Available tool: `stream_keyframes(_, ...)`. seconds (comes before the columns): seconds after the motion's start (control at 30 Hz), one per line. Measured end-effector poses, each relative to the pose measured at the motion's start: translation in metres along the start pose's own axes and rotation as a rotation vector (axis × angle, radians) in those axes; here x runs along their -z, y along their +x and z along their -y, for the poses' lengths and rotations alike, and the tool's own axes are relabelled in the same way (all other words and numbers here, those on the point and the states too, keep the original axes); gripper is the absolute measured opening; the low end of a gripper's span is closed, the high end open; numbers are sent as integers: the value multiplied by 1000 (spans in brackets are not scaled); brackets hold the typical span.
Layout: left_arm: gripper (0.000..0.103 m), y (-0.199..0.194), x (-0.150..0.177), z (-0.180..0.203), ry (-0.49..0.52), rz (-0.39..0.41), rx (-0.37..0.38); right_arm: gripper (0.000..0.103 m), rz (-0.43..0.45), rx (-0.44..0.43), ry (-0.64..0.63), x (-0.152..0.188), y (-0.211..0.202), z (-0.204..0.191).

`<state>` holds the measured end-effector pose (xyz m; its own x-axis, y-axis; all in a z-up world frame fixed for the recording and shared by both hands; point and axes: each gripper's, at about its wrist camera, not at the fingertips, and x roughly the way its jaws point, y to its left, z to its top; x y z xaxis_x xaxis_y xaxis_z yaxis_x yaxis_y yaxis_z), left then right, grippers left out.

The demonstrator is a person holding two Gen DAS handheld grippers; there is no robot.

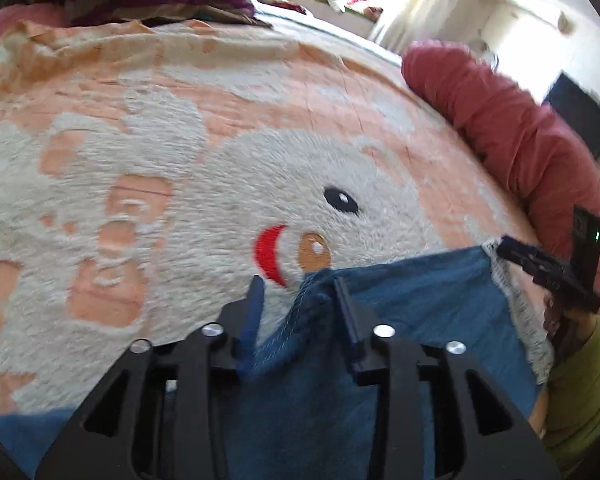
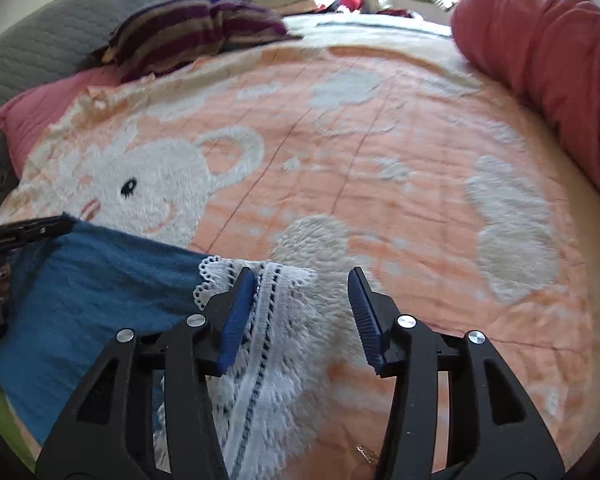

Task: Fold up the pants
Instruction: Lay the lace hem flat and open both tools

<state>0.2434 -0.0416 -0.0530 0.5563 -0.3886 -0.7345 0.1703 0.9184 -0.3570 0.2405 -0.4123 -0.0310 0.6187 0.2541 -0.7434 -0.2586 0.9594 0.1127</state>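
Blue pants (image 1: pixel 400 312) lie spread on the near part of the bed, with a white lace trim (image 2: pixel 276 320) along one end. In the left wrist view my left gripper (image 1: pixel 298 282) stands open. A stitched blue corner of the pants rises between its fingers, close to the right one, and the pads do not press it. My right gripper (image 2: pixel 300 280) is open too, over the lace trim, which lies against its left finger (image 2: pixel 236 320). Each gripper shows at the edge of the other's view: the right gripper (image 1: pixel 548 272) and the left gripper (image 2: pixel 32 232).
An orange blanket (image 1: pixel 220 160) with white bear figures covers the bed. A red bolster (image 2: pixel 548 60) runs along the right side. A striped pillow (image 2: pixel 192 28) and a pink pillow (image 2: pixel 32 116) lie at the far end by a grey headboard (image 2: pixel 40 48). Green cloth (image 1: pixel 580 380) shows near the right gripper.
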Motion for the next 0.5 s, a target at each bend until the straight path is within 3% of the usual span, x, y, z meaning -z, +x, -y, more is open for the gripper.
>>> stream_keyframes(0.13, 38, -37, 8, -13, -6, 59, -96, 50, 57, -4, -6, 10, -35, -5)
stream_keyframes(0.2, 48, -65, 18, -19, -16, 96, -124, 56, 65, 0, -31, 18, -47, -14)
stream_keyframes(0.3, 56, -95, 34, -17, 16, 128, -153, 57, 75, -1, -74, 31, -60, -28)
stream_keyframes(0.43, 62, -116, 66, -12, 42, 98, -171, 58, 67, -36, -119, 43, -66, -56)
stream_keyframes(0.5, 64, -115, 79, -9, 75, 66, -192, 62, 47, -94, -152, 48, -64, -76)
